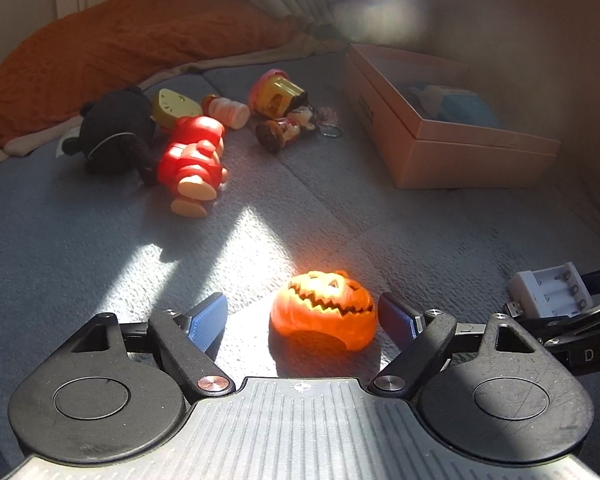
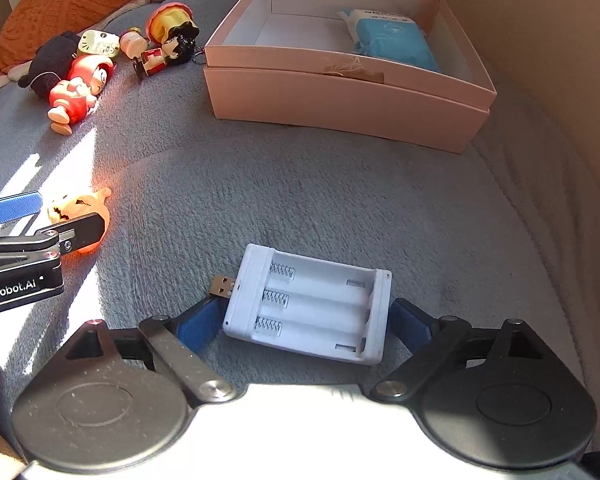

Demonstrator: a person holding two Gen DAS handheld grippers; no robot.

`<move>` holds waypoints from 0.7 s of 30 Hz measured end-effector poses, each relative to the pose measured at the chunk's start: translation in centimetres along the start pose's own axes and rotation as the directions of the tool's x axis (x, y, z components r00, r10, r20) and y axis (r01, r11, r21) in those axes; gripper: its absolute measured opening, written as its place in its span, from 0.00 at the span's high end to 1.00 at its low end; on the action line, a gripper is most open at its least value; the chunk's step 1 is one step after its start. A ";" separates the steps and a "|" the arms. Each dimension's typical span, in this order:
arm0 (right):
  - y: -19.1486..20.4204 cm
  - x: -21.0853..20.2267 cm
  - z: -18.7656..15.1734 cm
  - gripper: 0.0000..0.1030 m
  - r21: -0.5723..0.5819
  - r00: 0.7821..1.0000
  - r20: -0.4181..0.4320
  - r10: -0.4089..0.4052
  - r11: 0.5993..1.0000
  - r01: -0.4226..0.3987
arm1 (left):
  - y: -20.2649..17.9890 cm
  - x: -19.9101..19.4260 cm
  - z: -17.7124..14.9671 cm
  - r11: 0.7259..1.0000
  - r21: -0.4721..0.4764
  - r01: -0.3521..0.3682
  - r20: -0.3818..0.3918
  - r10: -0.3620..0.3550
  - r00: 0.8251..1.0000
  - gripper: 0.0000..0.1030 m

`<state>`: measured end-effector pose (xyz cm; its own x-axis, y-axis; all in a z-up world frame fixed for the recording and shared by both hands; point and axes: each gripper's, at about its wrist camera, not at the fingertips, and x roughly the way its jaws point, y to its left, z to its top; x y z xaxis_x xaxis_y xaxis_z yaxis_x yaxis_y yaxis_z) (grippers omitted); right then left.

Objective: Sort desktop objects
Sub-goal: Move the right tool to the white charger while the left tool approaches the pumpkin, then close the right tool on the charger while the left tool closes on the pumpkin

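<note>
The sorting is only begun, I judge: in the box point(image 2: 340, 92) lies just a blue pack point(image 2: 396, 40); my left gripper point(image 1: 302, 318) stands open around the pumpkin point(image 1: 324, 310); my right gripper point(image 2: 306, 320) stands around the charger point(image 2: 308, 302), whether squeezing it I cannot tell; the toys point(image 1: 192, 160) wait far off.

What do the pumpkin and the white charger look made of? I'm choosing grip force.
The pumpkin looks like hard, glossy, translucent orange plastic or resin: sunlight glows through it. The white charger looks like rigid matte moulded plastic, with metal springs and a metal USB plug. Neither appears soft, though the pictures cannot confirm that.
</note>
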<state>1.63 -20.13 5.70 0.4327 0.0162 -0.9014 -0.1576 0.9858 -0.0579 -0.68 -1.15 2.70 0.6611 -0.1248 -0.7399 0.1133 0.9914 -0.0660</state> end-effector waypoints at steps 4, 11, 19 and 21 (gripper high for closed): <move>0.2 0.0 0.0 0.10 -0.011 1.000 0.008 -0.010 1.000 0.010 | -0.4 -0.1 -0.1 1.000 0.024 0.008 0.009 -0.008 1.000 0.16; 0.2 -0.1 -0.1 0.10 0.007 1.000 -0.003 -0.003 1.000 0.003 | -0.4 -0.3 -0.3 0.999 0.046 0.006 0.005 -0.006 1.000 0.22; 2.3 -1.4 -1.0 0.10 -0.051 0.996 0.004 0.089 0.995 -0.089 | 0.5 -0.7 -0.1 0.997 0.029 -0.065 0.001 0.065 0.998 0.16; 3.5 -2.5 -1.2 0.10 -0.115 0.988 0.027 0.151 0.982 -0.147 | 0.9 -0.9 0.0 0.996 0.016 -0.091 0.002 0.091 0.996 0.14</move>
<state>-1.12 -16.92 7.24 0.4277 0.1694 -0.8879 -0.3204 0.9469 0.0264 -1.19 -0.12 3.27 0.6699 -0.0341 -0.7416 0.0642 0.9979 0.0122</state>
